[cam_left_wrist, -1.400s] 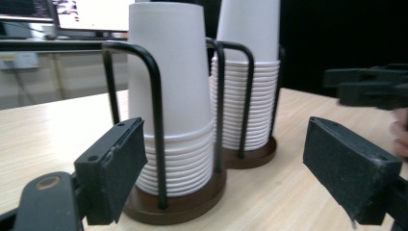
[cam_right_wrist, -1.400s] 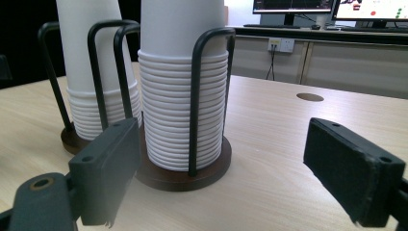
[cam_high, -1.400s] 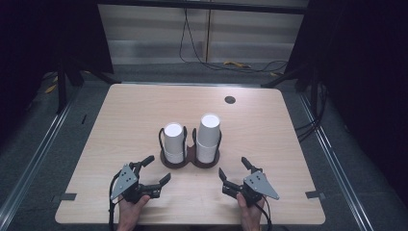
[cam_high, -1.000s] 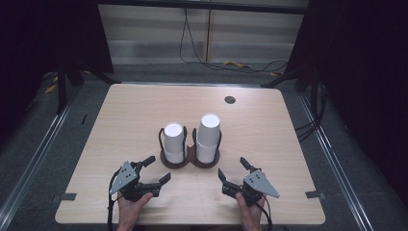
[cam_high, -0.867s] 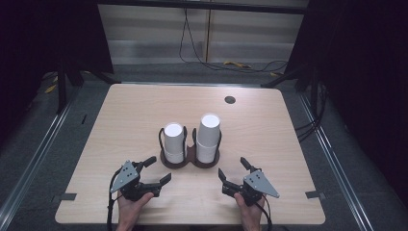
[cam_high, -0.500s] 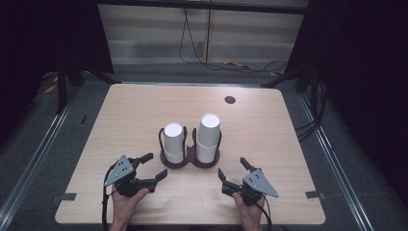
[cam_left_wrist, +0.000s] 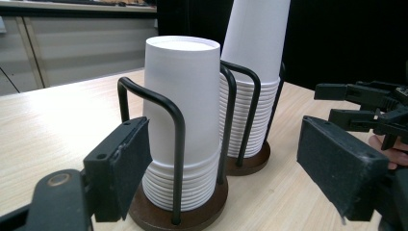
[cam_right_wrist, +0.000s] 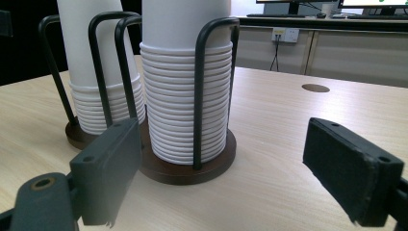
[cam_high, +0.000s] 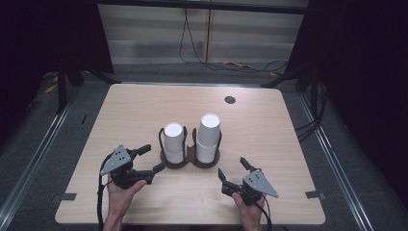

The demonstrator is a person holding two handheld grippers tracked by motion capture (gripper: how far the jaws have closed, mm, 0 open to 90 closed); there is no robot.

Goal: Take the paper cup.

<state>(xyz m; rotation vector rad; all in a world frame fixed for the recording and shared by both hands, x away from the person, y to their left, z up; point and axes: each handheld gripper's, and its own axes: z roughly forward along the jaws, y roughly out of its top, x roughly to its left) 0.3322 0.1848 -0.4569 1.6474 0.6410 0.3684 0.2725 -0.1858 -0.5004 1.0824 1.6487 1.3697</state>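
Both sets of fingers are spread wide with nothing in them: the left gripper sits just beside the shorter cup stack, the right gripper a bit back from the taller cup stack. Both stacks stand upside down in a wire holder mid-worktop. Looks like the approach step to me, so next is probably closing on a top cup and lifting straight up without dragging the rest.

Bright overhead light on the table, dark surroundings; soft short shadows; near tongs slightly blurred
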